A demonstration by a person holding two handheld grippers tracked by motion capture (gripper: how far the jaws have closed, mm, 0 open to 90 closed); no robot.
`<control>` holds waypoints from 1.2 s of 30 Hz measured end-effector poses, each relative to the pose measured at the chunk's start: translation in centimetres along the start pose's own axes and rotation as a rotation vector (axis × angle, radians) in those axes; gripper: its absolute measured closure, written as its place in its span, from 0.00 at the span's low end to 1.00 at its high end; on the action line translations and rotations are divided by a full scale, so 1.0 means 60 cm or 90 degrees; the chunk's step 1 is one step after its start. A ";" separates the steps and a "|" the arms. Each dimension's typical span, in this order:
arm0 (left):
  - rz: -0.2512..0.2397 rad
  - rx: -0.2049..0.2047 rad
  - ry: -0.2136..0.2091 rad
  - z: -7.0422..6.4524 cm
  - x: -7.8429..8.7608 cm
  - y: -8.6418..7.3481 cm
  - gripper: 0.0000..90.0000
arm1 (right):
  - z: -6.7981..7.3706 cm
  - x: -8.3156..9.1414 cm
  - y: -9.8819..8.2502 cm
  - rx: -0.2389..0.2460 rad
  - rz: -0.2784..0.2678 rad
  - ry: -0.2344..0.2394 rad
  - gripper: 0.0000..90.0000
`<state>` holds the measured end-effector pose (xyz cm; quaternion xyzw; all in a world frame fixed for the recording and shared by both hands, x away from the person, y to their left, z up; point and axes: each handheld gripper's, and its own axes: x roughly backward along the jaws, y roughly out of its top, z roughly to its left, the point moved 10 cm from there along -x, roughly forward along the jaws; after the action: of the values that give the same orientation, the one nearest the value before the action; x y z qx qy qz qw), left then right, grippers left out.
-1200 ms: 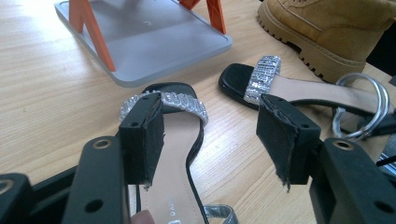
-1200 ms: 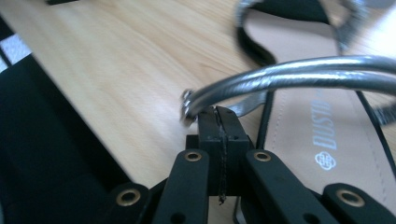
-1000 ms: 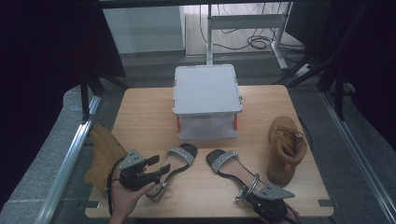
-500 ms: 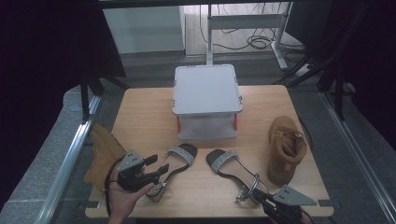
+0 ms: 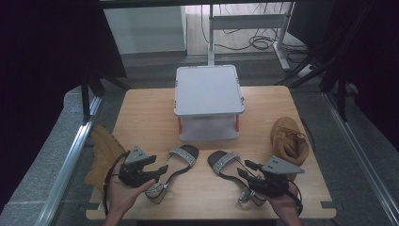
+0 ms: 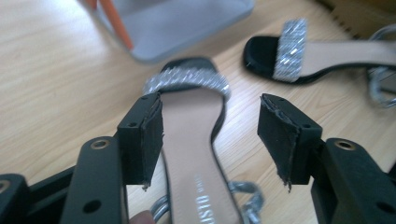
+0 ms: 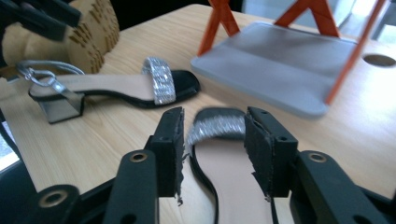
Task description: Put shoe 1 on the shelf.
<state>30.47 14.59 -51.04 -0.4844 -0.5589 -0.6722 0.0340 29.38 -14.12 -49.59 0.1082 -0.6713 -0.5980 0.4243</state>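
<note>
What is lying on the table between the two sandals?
Nothing: between the left sandal and the right sandal there is bare table wood, as the high view shows.

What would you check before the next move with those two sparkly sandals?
1. Left gripper open, jaws either side of the left sandal: ok.
2. Right gripper jaws have just been opening; pads clear of the right sandal: ok.
3. Both sandals flat on the table: ok.
4. Grey two-tier rack has free space underneath: ok.
5. Brown boot clear of the sandals: ok.
6. Ankle straps untangled: cannot tell.
</note>
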 end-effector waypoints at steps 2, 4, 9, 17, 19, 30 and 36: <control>0.030 0.005 0.005 0.006 -0.016 -0.008 0.43 | 0.003 -0.010 0.003 0.003 0.004 0.004 0.62; 0.060 0.010 0.012 0.010 -0.032 -0.017 0.41 | 0.004 -0.015 -0.003 0.009 0.015 0.005 0.61; 0.124 0.015 0.020 0.015 -0.062 -0.035 0.37 | -0.004 -0.011 -0.031 -0.003 0.036 0.002 0.60; 0.210 0.001 0.025 0.011 -0.101 -0.053 0.36 | -0.029 -0.002 -0.054 -0.033 0.050 -0.006 0.58; 0.237 0.001 0.025 0.011 -0.110 -0.061 0.36 | -0.033 0.001 -0.053 -0.035 0.051 -0.007 0.57; 0.296 0.003 0.027 0.008 -0.122 -0.082 0.38 | -0.045 -0.007 -0.074 0.004 0.162 -0.025 0.49; 0.310 0.024 0.022 0.007 -0.124 -0.083 0.41 | -0.062 -0.019 -0.098 0.024 0.308 -0.058 0.39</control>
<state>31.71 13.09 -59.77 -0.5926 -0.4373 -0.6419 0.2135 30.53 -17.59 -55.64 -0.0747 -0.7073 -0.4707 0.5221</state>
